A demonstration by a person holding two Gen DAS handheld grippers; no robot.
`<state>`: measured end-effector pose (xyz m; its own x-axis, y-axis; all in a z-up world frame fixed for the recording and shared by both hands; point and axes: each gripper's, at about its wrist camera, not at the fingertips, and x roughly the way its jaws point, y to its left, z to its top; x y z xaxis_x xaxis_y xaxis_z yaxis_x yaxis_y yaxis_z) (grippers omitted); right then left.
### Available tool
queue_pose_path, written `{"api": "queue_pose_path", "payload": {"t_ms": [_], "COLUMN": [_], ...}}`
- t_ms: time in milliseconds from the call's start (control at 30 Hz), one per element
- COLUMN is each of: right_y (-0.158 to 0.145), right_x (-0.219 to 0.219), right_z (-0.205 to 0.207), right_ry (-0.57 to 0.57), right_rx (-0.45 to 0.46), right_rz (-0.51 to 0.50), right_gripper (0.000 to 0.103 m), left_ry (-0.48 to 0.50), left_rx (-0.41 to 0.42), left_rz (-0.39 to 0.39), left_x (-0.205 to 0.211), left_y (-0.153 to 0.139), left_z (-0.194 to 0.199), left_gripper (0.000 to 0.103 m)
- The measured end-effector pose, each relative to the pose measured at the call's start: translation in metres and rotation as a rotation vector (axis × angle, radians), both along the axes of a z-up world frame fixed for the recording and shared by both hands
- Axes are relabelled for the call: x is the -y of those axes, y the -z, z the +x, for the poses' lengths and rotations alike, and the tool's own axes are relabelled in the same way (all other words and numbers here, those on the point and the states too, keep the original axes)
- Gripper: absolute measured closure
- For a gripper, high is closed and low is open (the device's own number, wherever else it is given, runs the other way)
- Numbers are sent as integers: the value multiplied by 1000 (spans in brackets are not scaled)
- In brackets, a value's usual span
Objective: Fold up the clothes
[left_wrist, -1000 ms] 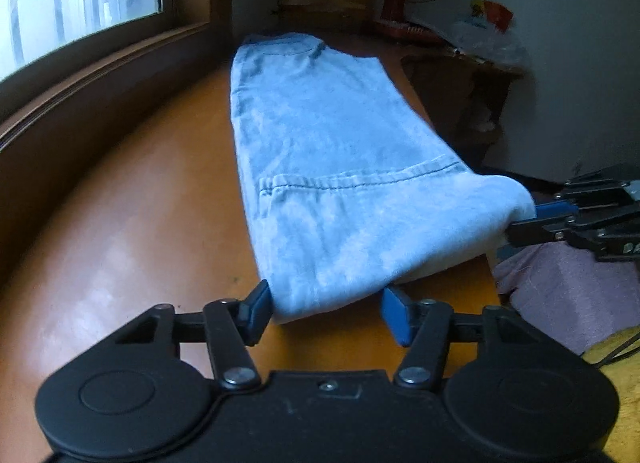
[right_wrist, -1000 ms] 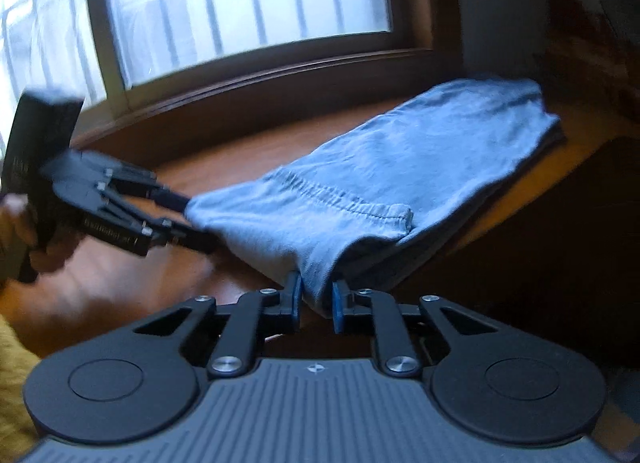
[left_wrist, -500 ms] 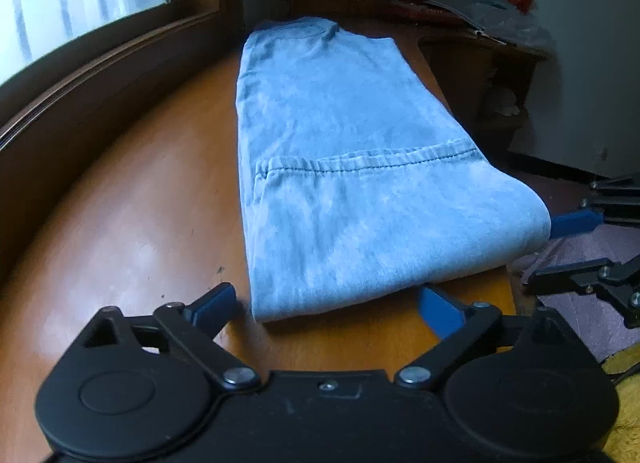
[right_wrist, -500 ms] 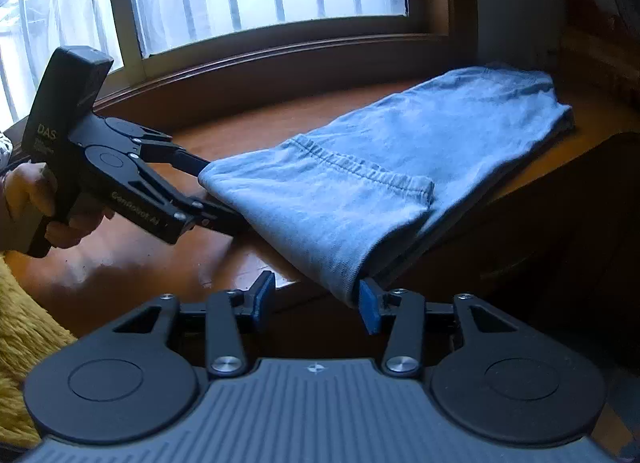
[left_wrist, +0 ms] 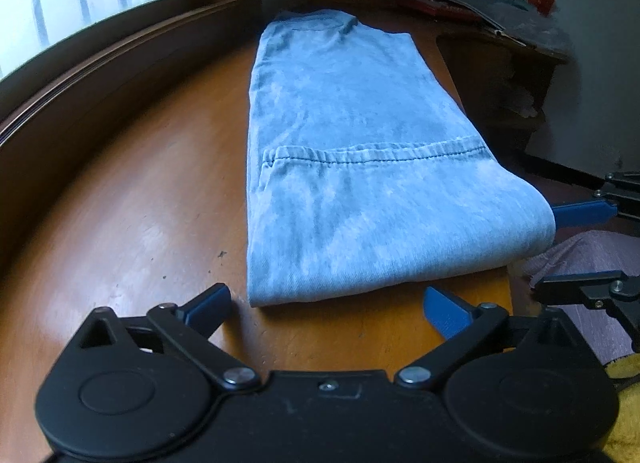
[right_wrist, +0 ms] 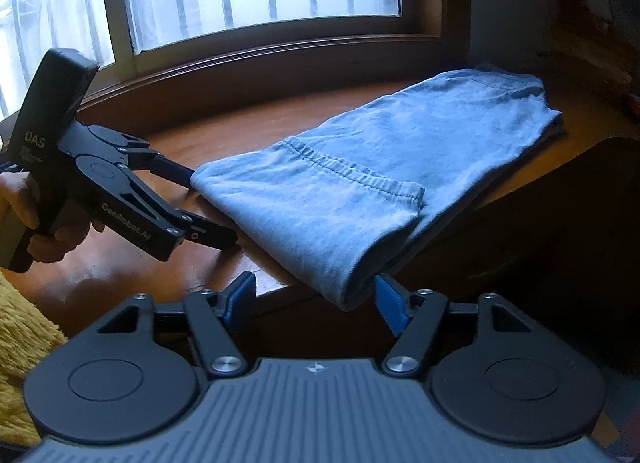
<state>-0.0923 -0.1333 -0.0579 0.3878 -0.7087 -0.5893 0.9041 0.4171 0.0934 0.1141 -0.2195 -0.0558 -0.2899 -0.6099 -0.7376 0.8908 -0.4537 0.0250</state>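
on the wooden table (left_wrist: 120,223) by the window lies the folded blue garment (left_wrist: 352,183). left gripper (left_wrist: 326,303), jaws just spread wide, grips nothing. right gripper (right_wrist: 314,297), also just opening, brackets the garment's overhanging corner without pinching it.

Pale blue garment (left_wrist: 360,167), orange-brown wooden table (left_wrist: 132,223), black claw (left_wrist: 328,301) with blue pads (left_wrist: 444,309)
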Motion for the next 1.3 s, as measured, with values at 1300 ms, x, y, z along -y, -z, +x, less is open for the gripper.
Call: {"api": "queue_pose_path", "payload": {"t_ms": [1300], "right_y": [11], "right_x": [101], "right_z": [-35], "right_ry": [205], "right_rx": [189], "right_rz": [36], "right_gripper": [72], "left_ry": [-45], "left_rx": [-39], "left_rz": [-37], "left_x": [16], "left_y": [-7], "left_z": [-2], "left_gripper": [1]}}
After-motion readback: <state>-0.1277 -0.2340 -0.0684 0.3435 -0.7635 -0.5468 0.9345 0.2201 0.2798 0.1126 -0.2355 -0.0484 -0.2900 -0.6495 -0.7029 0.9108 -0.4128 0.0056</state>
